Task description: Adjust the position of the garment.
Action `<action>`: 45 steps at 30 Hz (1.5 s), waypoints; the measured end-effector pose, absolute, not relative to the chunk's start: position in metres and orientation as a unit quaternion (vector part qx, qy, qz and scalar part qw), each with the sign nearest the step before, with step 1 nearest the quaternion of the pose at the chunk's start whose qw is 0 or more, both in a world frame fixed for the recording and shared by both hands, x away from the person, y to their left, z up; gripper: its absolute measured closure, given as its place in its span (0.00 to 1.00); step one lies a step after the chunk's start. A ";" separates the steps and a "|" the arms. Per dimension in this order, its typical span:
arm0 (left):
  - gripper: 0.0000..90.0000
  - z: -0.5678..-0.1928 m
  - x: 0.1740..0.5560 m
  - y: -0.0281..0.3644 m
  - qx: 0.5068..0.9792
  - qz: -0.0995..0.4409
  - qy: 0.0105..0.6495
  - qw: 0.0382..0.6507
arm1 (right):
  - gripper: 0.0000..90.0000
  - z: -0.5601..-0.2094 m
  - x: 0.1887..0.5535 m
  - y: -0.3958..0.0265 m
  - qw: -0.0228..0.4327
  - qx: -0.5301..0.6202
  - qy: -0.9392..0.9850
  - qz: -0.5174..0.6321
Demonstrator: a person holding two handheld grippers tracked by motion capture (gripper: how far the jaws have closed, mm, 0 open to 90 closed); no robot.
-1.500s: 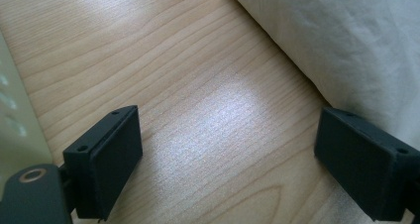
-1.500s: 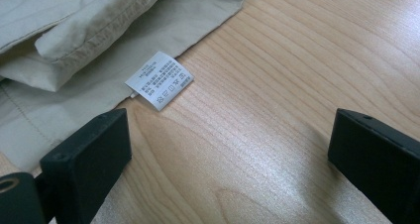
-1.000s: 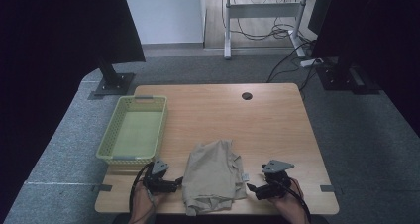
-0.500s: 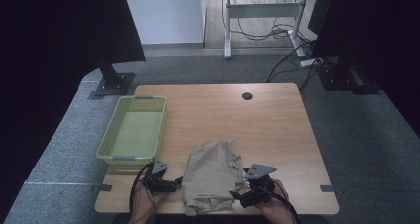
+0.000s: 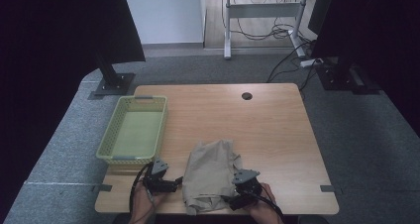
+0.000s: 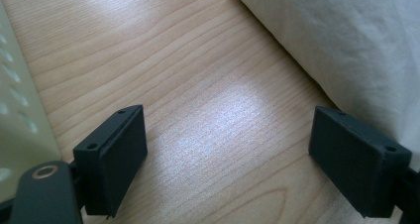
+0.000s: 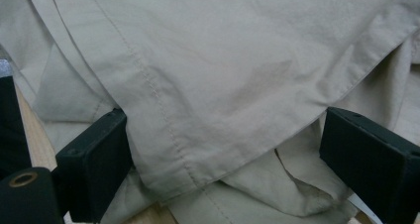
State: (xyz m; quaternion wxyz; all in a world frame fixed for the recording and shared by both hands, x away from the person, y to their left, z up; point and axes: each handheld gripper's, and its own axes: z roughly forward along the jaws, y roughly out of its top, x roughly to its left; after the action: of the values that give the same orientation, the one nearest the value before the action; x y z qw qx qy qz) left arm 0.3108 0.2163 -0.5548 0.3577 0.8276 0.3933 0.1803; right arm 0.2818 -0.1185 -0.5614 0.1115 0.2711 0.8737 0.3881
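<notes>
Right gripper view: your right gripper (image 7: 218, 154) spread over cloth (image 7: 237, 75) hem, ready to pinch; left gripper (image 6: 242, 159) released, waiting on desk (image 6: 198, 85)

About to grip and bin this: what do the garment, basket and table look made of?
Garment: thin woven beige fabric, matte; stitched hems, soft creases. Basket: likely moulded plastic, pale green, perforated walls. Table: wood-grain top with slight sheen, possibly laminate.

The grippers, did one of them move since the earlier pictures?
The right gripper slid left along the table's near edge and reached the cloth. Its jaws stand open around a fold, not pinching it yet. The left gripper stayed put, open over bare wood beside the cloth. Cloth and basket lie as before.
</notes>
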 end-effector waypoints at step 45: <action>0.13 -0.555 0.310 0.215 0.830 0.178 0.390 0.357 | 0.10 -0.560 0.390 -0.138 0.134 0.320 0.856 0.383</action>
State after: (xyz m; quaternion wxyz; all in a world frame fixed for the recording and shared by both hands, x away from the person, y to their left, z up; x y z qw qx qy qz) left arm 0.3099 0.2154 -0.5551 0.3569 0.8301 0.3900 0.1775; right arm 0.3899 -0.1378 -0.5601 0.1337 0.3201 0.8562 0.3829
